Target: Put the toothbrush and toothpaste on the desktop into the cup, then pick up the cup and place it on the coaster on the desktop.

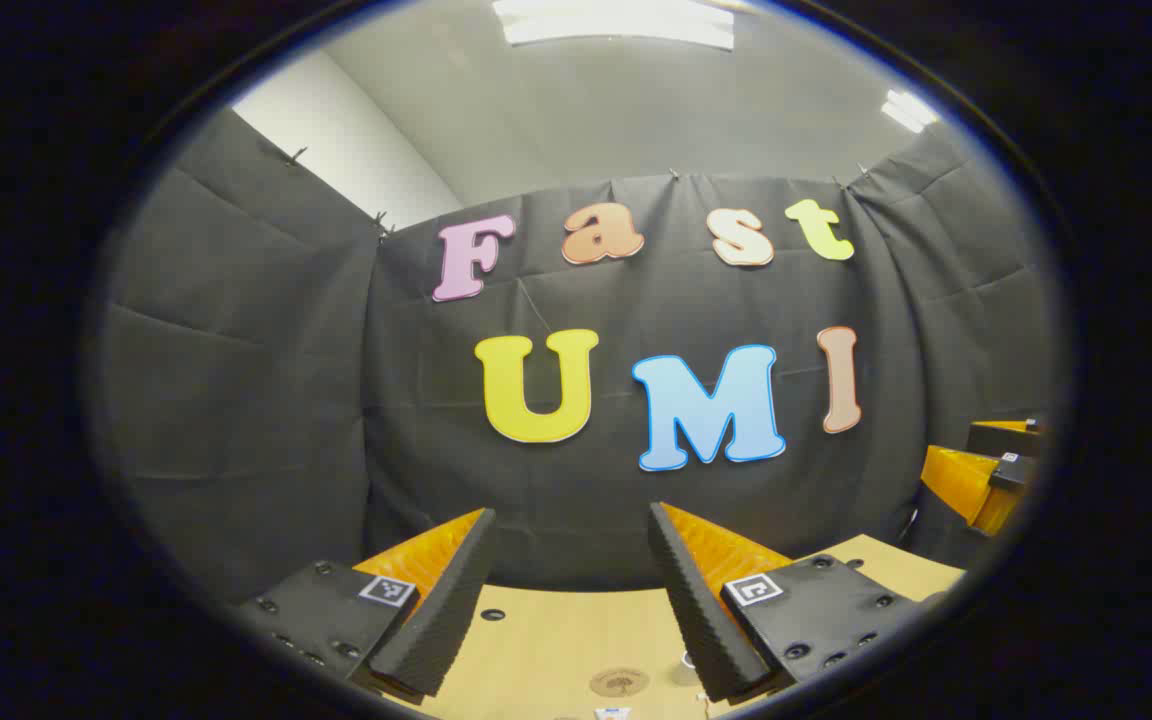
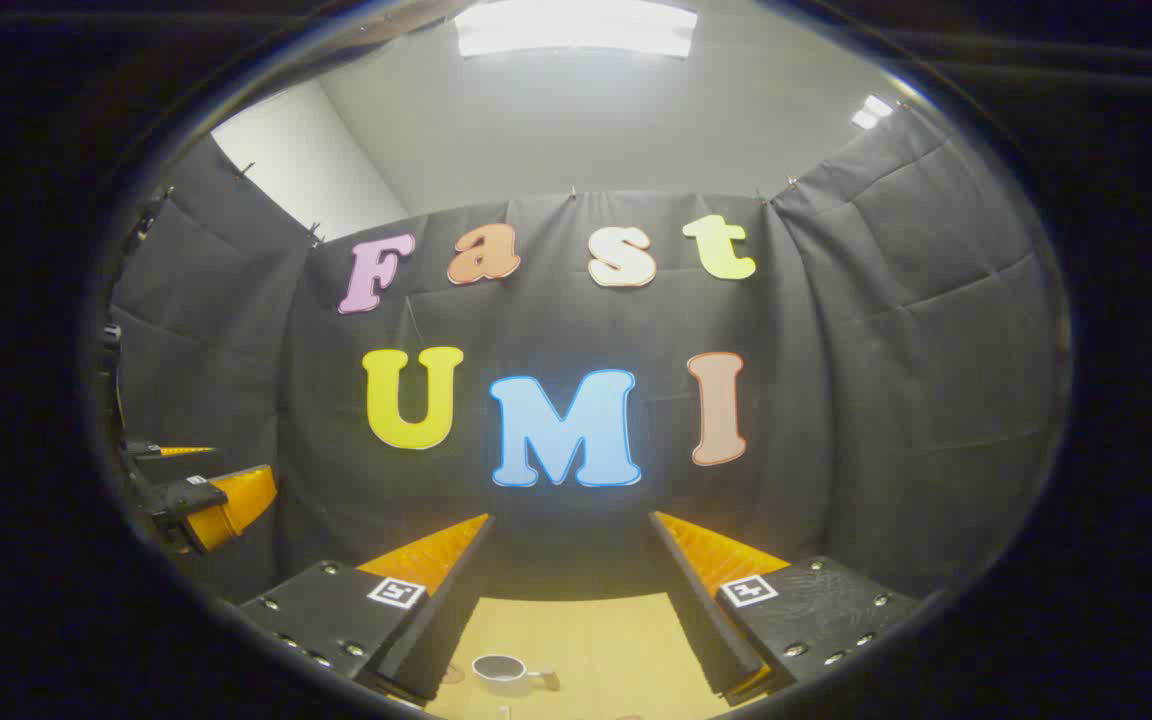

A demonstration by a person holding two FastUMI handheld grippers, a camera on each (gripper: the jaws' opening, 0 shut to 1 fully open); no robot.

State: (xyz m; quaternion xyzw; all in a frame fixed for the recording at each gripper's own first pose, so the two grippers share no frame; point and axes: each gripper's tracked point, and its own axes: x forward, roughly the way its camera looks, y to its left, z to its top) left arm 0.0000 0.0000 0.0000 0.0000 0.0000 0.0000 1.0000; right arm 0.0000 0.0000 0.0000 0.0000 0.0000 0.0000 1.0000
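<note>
Two grippers, both raised above the desktop, both with jaws standing wide apart and nothing between them. Left gripper (image 1: 571,590) looks out level over the desktop (image 1: 556,640). Just beyond its fingers, near the bottom edge of the left gripper view, lies the round coaster (image 1: 620,683), flat on the wood. A small white item with red and blue print sits nearer than the coaster at the very rim; too cropped to name, possibly the toothpaste. Right gripper (image 2: 571,590) likewise empty; just past its fingers stands the cup (image 2: 502,673), upright, handle pointing right, apart from both fingers. Toothbrush not identifiable from either view.

Farther off from the cup, the desktop ends at the booth's black cloth wall (image 2: 836,400); ceiling lights above.

Judgement: task not yet begun, cup still empty-looking and off the coaster.

Risks from here:
- Cameras point mostly at the wall, so the descent toward low-lying items starts nearly blind; a misjudged drop could shove the item instead of straddling it.
- Cup is light and free-standing; a toothbrush dropped in at a tilt could tip it.
- Grippers working close together over the cup could collide.
</note>
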